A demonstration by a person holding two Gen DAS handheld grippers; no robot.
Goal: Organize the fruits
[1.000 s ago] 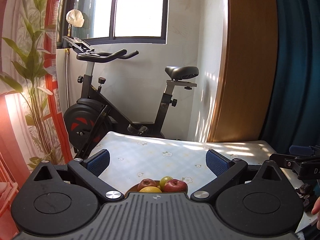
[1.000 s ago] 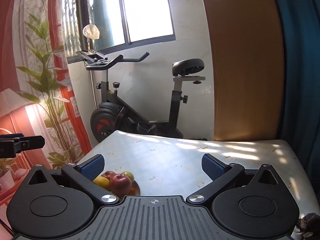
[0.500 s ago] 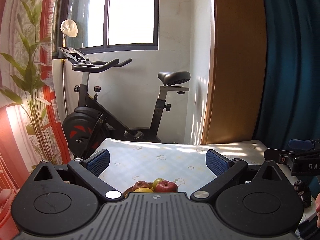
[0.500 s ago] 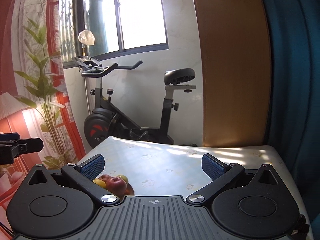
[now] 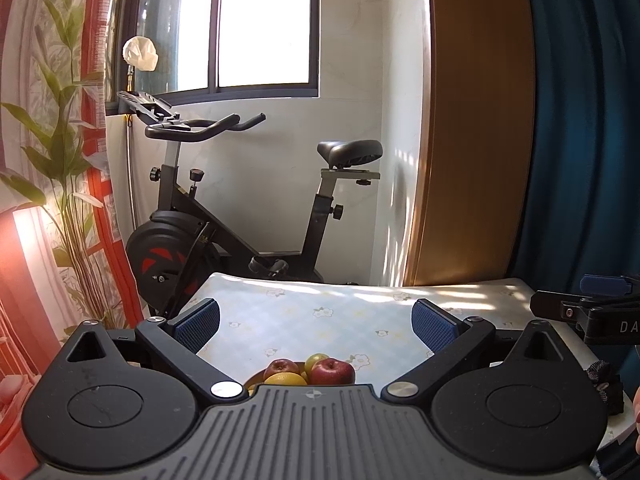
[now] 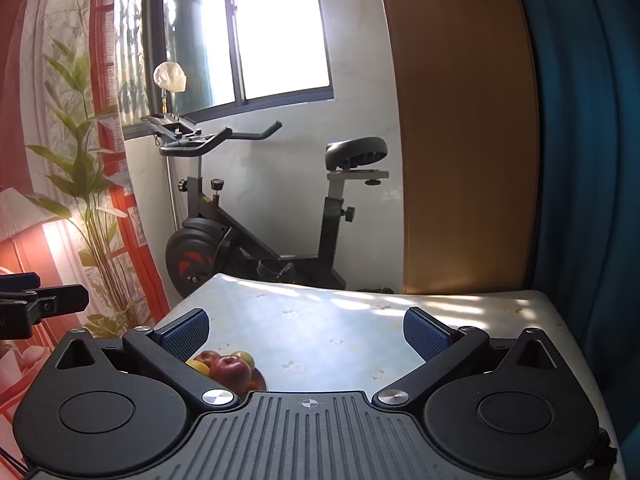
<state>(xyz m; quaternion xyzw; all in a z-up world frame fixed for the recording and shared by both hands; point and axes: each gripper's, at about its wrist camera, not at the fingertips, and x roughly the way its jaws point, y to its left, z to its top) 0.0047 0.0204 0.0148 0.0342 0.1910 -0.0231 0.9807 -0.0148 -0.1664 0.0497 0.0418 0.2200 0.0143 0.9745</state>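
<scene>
A pile of fruit sits on a brown plate (image 6: 261, 381) on the table: a red apple (image 5: 333, 371), a second red apple (image 5: 281, 367), a green apple (image 5: 316, 360) and a yellow fruit (image 5: 285, 379). My left gripper (image 5: 316, 322) is open and empty, held above and just behind the plate. My right gripper (image 6: 306, 330) is open and empty, to the right of the plate; the red apple (image 6: 231, 368) shows by its left finger. Most of the plate is hidden behind the gripper bodies.
The table has a pale flowered cloth (image 5: 340, 312). An exercise bike (image 5: 224, 220) stands beyond its far edge, under a window. A plant (image 5: 60, 184) is at left, a wooden panel (image 5: 476, 140) and blue curtain (image 5: 584, 120) at right. A small black object (image 5: 604, 384) lies at the table's right edge.
Both grippers have tilted up and drawn back slightly, so the fruit pile sits lower and smaller in view. Both grippers stay open.
</scene>
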